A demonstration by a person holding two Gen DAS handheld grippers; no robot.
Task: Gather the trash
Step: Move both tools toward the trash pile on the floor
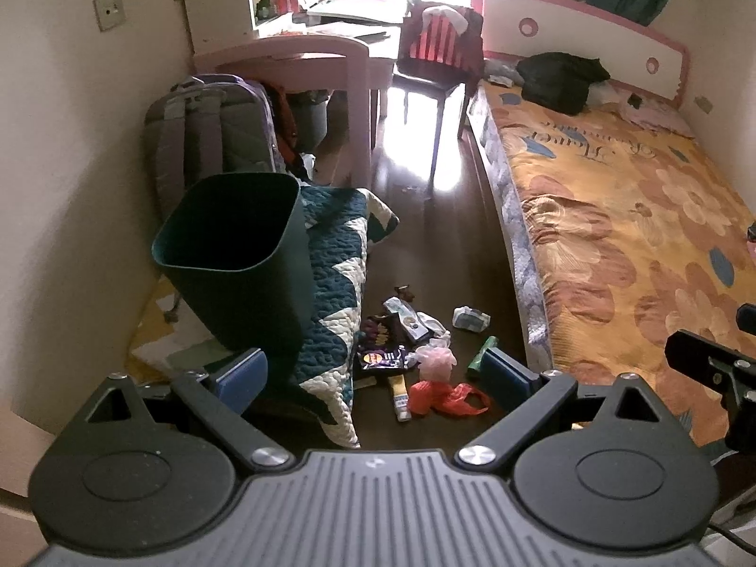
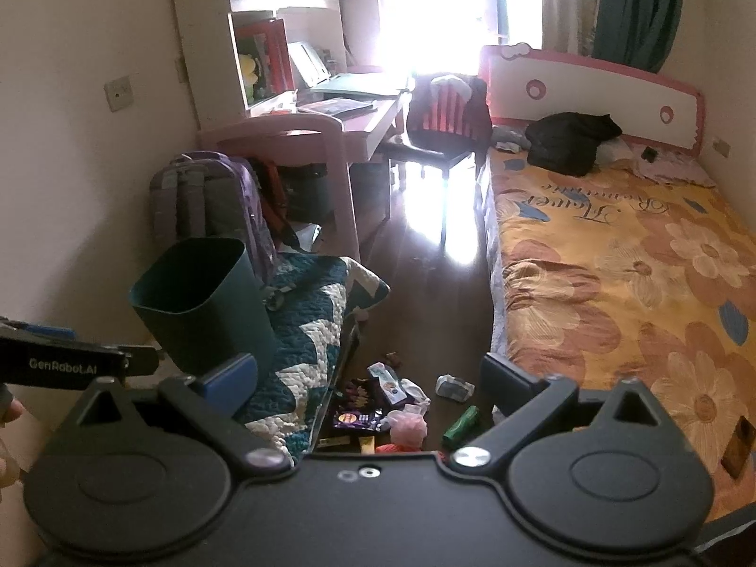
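Both the left gripper [image 1: 375, 373] and right gripper [image 2: 368, 385] are held wide apart, empty, above scattered wrappers [image 1: 382, 356] beside a dark green plastic bin [image 1: 236, 255].

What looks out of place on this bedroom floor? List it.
Wrappers, a red plastic bag and a pink mesh puff litter the dark wooden floor beside the dark green plastic bin, which sits tilted on a crumpled quilt.

tongs [image 2: 371, 385] spread, empty | bin [image 2: 208, 304] left | litter [image 2: 401, 401] ahead

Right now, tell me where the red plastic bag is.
In the left wrist view, the crumpled red plastic bag lies on the dark floor at the litter pile's near edge, below the pink mesh sponge.
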